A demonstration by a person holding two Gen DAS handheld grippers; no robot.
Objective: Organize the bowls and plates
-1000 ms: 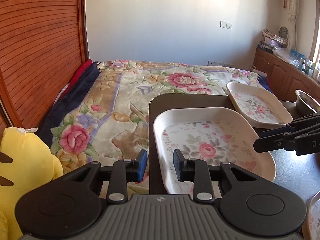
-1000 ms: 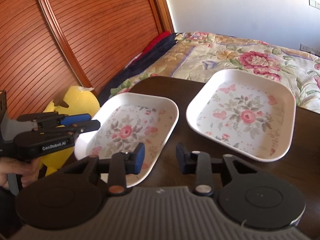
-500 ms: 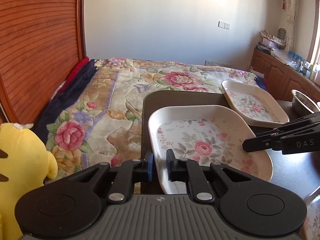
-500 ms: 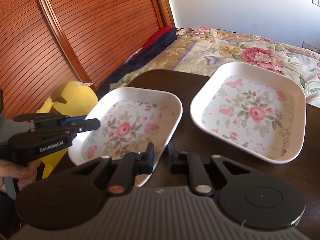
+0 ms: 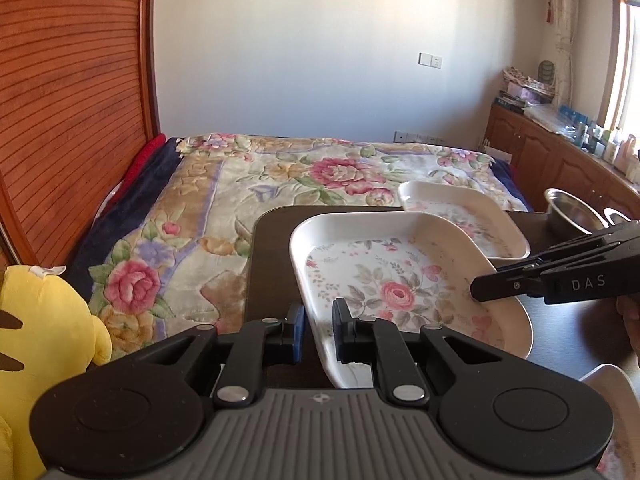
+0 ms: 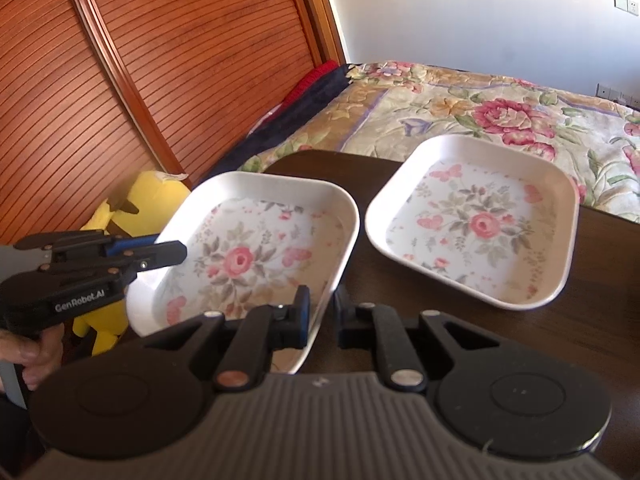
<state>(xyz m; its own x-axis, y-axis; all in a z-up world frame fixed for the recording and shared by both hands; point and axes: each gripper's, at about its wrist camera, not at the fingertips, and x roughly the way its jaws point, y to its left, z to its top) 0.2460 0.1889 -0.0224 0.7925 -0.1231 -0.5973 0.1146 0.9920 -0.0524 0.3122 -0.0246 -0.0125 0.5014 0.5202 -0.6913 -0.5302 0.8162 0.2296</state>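
A white rectangular plate with a rose print (image 5: 400, 280) (image 6: 248, 256) is held from both sides over the dark table (image 6: 600, 320). My left gripper (image 5: 319, 320) is shut on its left rim, and in the right wrist view the left gripper (image 6: 182, 250) clamps that same edge. My right gripper (image 6: 321, 308) is shut on the opposite rim, and the left wrist view shows the right gripper (image 5: 478, 292) on it too. The plate sits slightly tilted. A second matching plate (image 6: 476, 220) (image 5: 460, 208) lies flat on the table just beyond it.
A steel bowl (image 5: 572, 212) stands at the table's far right. A white dish rim (image 5: 612, 384) shows at the lower right. A yellow plush toy (image 6: 148, 200) sits off the table's left edge. A flowered bed (image 5: 280, 184) lies behind, with wooden cabinets (image 5: 560, 164) along the right wall.
Both grippers have closed from open onto the near plate's opposite rims. The plate has since risen a little and tilted.
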